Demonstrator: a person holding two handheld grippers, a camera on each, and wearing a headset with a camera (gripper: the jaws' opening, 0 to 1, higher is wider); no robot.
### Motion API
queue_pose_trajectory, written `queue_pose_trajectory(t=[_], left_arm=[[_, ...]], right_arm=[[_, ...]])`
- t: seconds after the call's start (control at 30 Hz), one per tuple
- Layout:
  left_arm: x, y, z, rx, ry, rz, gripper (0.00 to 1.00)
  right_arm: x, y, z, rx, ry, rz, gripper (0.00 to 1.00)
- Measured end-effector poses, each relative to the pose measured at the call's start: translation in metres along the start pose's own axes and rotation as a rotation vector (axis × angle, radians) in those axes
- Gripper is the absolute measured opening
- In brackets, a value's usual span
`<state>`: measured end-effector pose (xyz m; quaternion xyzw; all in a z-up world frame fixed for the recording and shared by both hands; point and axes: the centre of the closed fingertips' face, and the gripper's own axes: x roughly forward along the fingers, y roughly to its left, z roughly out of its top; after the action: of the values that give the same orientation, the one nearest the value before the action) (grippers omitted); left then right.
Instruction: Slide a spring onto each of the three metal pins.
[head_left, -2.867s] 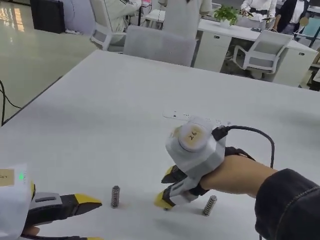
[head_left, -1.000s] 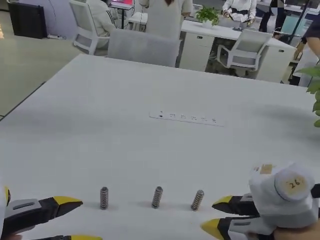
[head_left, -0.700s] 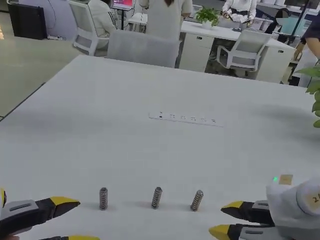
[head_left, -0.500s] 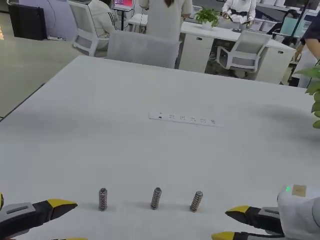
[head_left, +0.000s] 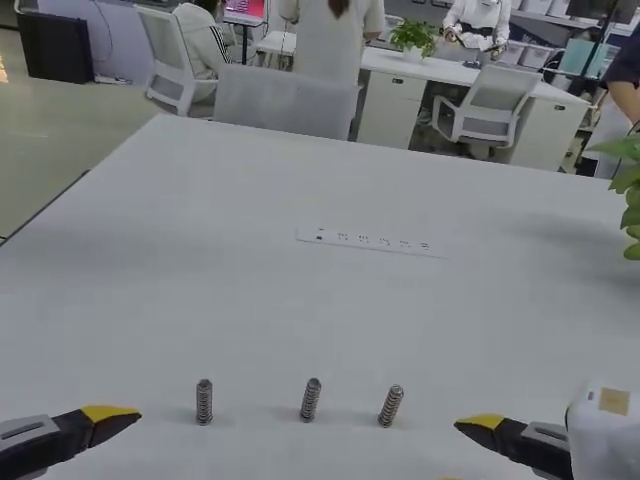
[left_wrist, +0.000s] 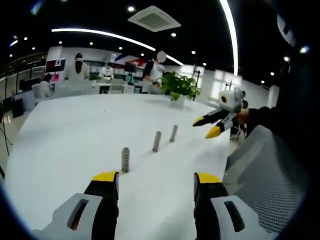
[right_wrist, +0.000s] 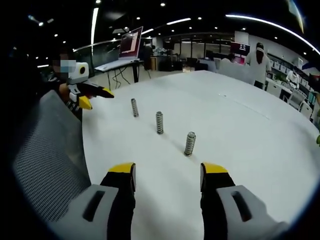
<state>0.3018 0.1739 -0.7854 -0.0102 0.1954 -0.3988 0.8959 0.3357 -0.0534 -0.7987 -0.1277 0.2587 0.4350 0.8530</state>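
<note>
Three short metal springs stand upright in a row near the table's front edge: left spring (head_left: 204, 401), middle spring (head_left: 311, 399), right spring (head_left: 390, 405), which leans a little. Any pins inside them are hidden. My left gripper (left_wrist: 156, 179) is open and holds nothing, with the nearest spring (left_wrist: 125, 159) just ahead of it; its yellow fingertip (head_left: 110, 414) shows at the head view's lower left. My right gripper (right_wrist: 168, 170) is open and holds nothing, a short way from the nearest spring (right_wrist: 190, 143); its fingertip (head_left: 481, 424) shows at the lower right.
A white power strip (head_left: 368, 241) lies flat at mid-table. Office chairs (head_left: 286, 101), desks and people are beyond the far edge. A potted plant (left_wrist: 179, 86) stands past the table's end. A mesh chair back (right_wrist: 50, 165) is close beside my right gripper.
The right gripper has left the middle spot, where a third spring now stands. Both grippers have drawn back toward the front edge and apart, away from the row.
</note>
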Motion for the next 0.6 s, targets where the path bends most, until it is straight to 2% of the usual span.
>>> queue_pose_trajectory(t=[0.4,0.6], left_arm=[[-0.0008,0.0022,-0.0017,-0.016,0.003,0.023,0.69],[-0.0001,0.0018,0.0,-0.018,0.0,0.024,0.71]], right_arm=[[0.008,0.0043,0.0089,0.003,-0.041,0.004,0.67],[0.0103,0.0047,0.0101,0.0,-0.046,0.003,0.69]])
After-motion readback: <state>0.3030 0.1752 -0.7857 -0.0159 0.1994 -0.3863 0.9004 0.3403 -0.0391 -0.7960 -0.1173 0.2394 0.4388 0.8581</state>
